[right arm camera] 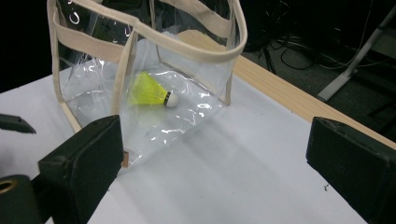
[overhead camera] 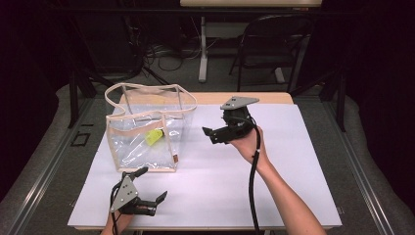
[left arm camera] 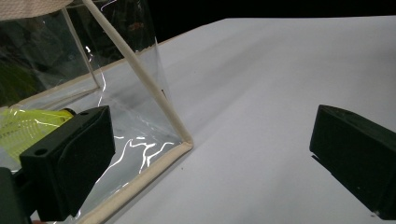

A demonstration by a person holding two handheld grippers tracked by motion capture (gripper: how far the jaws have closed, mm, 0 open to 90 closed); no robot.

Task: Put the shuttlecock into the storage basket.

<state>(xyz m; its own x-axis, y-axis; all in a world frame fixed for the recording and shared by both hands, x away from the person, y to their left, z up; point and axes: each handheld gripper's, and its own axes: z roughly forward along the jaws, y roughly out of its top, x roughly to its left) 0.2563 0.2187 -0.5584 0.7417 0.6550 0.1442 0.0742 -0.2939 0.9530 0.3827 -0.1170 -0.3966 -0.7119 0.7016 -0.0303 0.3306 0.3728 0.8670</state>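
A clear plastic tote bag with beige trim and handles stands upright on the white table top, left of centre. A yellow shuttlecock lies inside it on the bottom, its white cork pointing right in the right gripper view. My right gripper hovers to the right of the bag, aimed at it, open and empty. My left gripper rests near the table's front edge just below the bag's front corner, open with nothing between its jaws. The shuttlecock's yellow skirt shows through the bag wall.
The white sheet covers a wooden table whose edge shows at the back. Behind it stand a dark chair and a white table leg among floor cables. Bare white surface lies to the right of the bag.
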